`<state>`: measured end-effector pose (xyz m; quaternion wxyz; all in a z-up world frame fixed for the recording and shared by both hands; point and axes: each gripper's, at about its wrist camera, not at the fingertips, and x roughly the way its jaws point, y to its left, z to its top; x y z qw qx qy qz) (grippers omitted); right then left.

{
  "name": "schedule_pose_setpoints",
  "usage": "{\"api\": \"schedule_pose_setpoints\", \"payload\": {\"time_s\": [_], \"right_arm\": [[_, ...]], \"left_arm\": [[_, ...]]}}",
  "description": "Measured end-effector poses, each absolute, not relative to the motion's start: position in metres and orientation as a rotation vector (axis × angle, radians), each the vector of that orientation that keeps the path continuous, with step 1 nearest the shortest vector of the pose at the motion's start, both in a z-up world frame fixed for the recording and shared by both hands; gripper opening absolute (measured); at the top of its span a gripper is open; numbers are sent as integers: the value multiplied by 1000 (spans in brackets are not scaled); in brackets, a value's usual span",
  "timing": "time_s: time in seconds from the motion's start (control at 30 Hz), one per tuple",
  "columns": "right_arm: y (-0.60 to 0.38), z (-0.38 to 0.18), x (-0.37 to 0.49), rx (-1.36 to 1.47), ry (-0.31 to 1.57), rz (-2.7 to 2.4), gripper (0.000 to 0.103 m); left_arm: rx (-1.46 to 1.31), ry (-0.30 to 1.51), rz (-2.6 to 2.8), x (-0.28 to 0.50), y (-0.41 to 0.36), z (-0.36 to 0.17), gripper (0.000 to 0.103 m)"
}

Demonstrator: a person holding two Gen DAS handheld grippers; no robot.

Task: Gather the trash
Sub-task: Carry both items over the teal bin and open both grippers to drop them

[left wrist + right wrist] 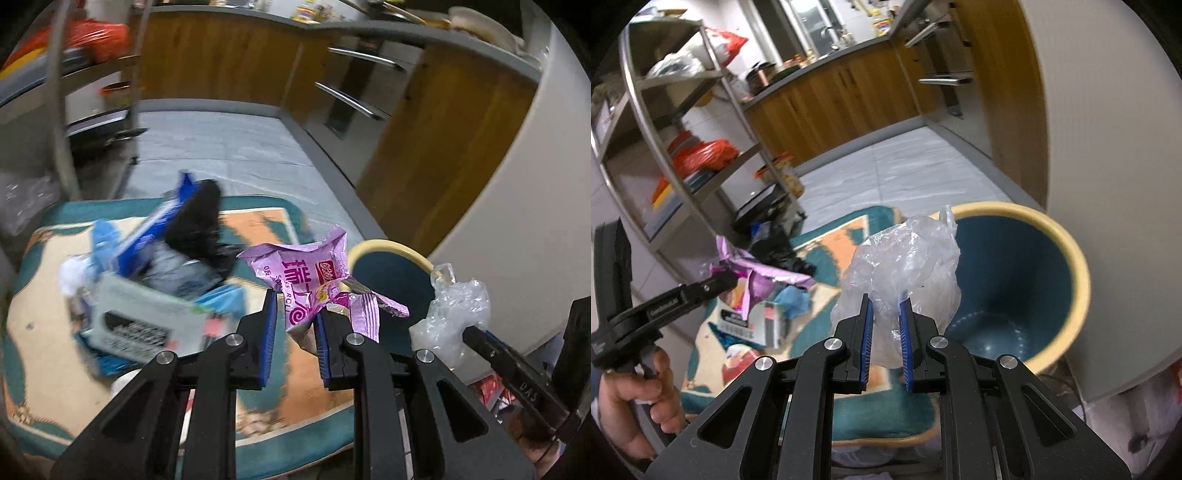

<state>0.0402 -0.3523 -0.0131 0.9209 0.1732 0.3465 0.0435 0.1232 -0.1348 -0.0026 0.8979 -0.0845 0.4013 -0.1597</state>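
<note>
My left gripper (295, 301) is shut on a crumpled purple snack wrapper (306, 280), held above the rug. In the right wrist view that wrapper (757, 280) hangs from the left gripper (729, 277) at the left. My right gripper (886, 301) is shut on a crumpled clear plastic bag (905, 266), just left of the blue bin's cream rim (1078, 266). The left wrist view shows the same bag (450, 314) pinched by the right gripper (467, 332) beside the bin (391, 280). The bin looks bare inside. More trash lies piled on the rug (147, 280): blue packets, a grey box, a black bag.
A teal and orange rug (48, 354) covers the floor under the pile. A metal shelf rack (713, 147) stands at the left, wooden kitchen cabinets (221, 59) behind, and a white curved wall panel (1108, 184) rises right behind the bin. A person's hand (639, 398) holds the left gripper's handle.
</note>
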Motion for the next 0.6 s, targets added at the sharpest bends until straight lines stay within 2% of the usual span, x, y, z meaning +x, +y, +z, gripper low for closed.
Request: {"api": "schedule_pose_setpoints", "payload": {"time_s": [0.33, 0.6], "right_arm": [[-386, -30, 40, 389, 728, -3, 15], [-391, -53, 62, 425, 809, -35, 15]], "left_arm": [[-66, 851, -455, 148, -225, -9, 19], [4, 902, -487, 163, -262, -32, 19]]}}
